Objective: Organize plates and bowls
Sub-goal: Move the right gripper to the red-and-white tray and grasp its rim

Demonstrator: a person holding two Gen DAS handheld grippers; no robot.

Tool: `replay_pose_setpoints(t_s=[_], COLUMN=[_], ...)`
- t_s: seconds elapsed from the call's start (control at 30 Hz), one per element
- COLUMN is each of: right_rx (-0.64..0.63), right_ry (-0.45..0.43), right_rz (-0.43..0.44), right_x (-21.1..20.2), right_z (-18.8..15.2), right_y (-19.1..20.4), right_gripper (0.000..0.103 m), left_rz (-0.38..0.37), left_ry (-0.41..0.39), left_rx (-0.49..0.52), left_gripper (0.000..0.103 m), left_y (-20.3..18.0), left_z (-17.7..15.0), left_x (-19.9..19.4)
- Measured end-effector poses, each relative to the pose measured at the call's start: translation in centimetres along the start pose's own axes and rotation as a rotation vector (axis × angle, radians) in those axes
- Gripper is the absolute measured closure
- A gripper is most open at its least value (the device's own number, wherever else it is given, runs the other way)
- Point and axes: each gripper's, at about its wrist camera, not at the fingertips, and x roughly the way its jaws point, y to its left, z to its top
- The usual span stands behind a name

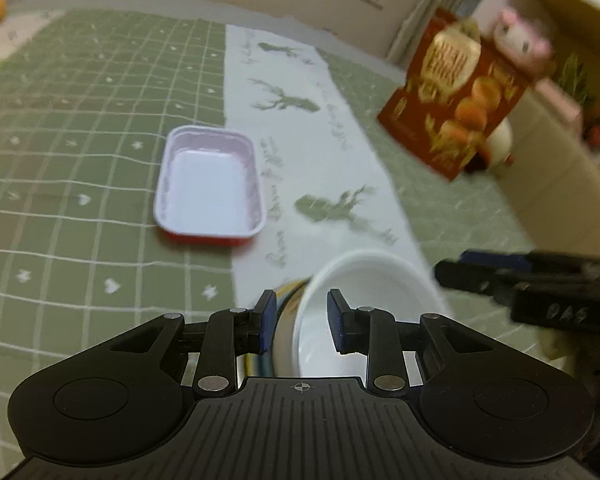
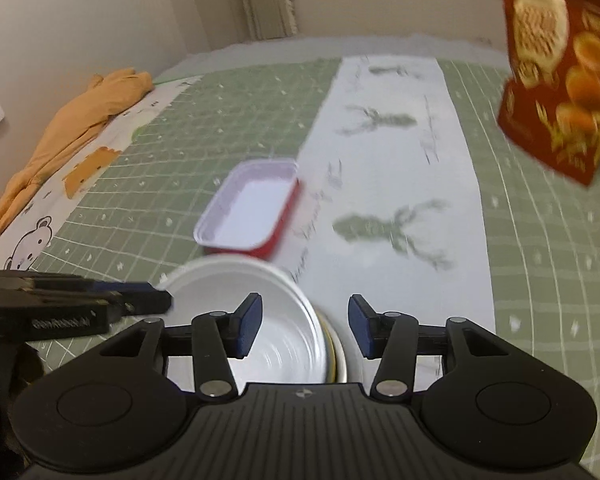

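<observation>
A white bowl [image 1: 364,288] sits in a second bowl with a yellow-striped rim [image 1: 286,292] on the white deer-print runner. My left gripper [image 1: 302,320] is open, its fingers on either side of the near left rims of both bowls. My right gripper [image 2: 305,328] is open, its fingers on either side of the right rim of the white bowl [image 2: 236,300]. A red rectangular dish with a white inside [image 1: 210,188] lies farther back on the green checked cloth; it also shows in the right wrist view [image 2: 252,208].
A red snack box [image 1: 454,92] stands at the right, with a pink plush toy [image 1: 520,40] behind it. An orange cloth [image 2: 68,128] lies at the far left. A white cabinet [image 1: 560,184] borders the table on the right.
</observation>
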Motion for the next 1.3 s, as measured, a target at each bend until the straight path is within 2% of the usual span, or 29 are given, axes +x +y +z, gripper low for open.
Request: replay_pose_setpoints(t_s=[0.17, 0.23, 0.33, 0.43, 0.53, 0.6, 0.7, 0.87, 1.0, 1.13, 1.23, 1.27, 1.3], right_rx=[-0.016, -0.012, -0.003, 0.000, 0.002, -0.003, -0.008, -0.029, 0.064, 0.183, 0.188, 0.195, 0.202], right_ry=[0.070, 0.098, 0.138, 0.195, 0.258, 0.294, 0.347, 0.372, 0.443, 0.516, 0.538, 0.547, 0.558], right_rz=[-0.058, -0.081, -0.108, -0.131, -0.158, -0.172, -0.170, -0.178, -0.180, -0.173, -0.179, -0.176, -0.168], right_x=[2.7, 4.0, 6.6, 9.9, 13.6, 15.7, 18.7, 22.7, 26.0, 28.1, 29.0, 29.2, 29.3], right_z=[4.4, 5.8, 7.7, 9.4, 11.1, 11.8, 12.6, 13.3, 13.4, 12.6, 12.1, 12.0, 12.0], right_y=[1.6, 2.0, 2.6, 3.2, 3.9, 4.4, 5.1, 6.3, 5.4, 4.0, 3.8, 3.7, 3.6], right_gripper=[0.051, 0.048, 0.043, 0.043, 0.042, 0.042, 0.042, 0.042, 0.042, 0.042, 0.051, 0.062, 0.069], left_rz=[-0.021, 0.004, 0.080, 0.073, 0.021, 0.002, 0.018, 0.026, 0.006, 0.001, -0.012, -0.019, -0.029], left_ry=[-0.107, -0.125, -0.167, -0.175, -0.187, -0.153, -0.144, -0.119, -0.060, -0.058, -0.053, -0.051, -0.048], left_rx=[-0.147, -0.224, -0.282, -0.306, -0.301, -0.310, -0.326, -0.320, -0.316, -0.300, -0.315, -0.321, -0.329], left_gripper=[0.073, 0.073, 0.073, 0.073, 0.073, 0.073, 0.073, 0.072, 0.072, 0.072, 0.072, 0.072, 0.072], left_y=[5.3, 8.5, 12.3, 14.6, 15.5, 16.0, 16.4, 16.5, 16.5, 16.2, 16.5, 16.7, 16.8], left_z=[2.9, 3.9, 5.3, 6.4, 6.3, 6.3, 6.4, 6.3, 5.9, 5.7, 5.6, 5.6, 5.6], left_x=[0.9, 2.2, 4.3, 6.4, 8.2, 9.7, 10.9, 12.3, 14.0, 14.2, 14.3, 14.3, 14.3])
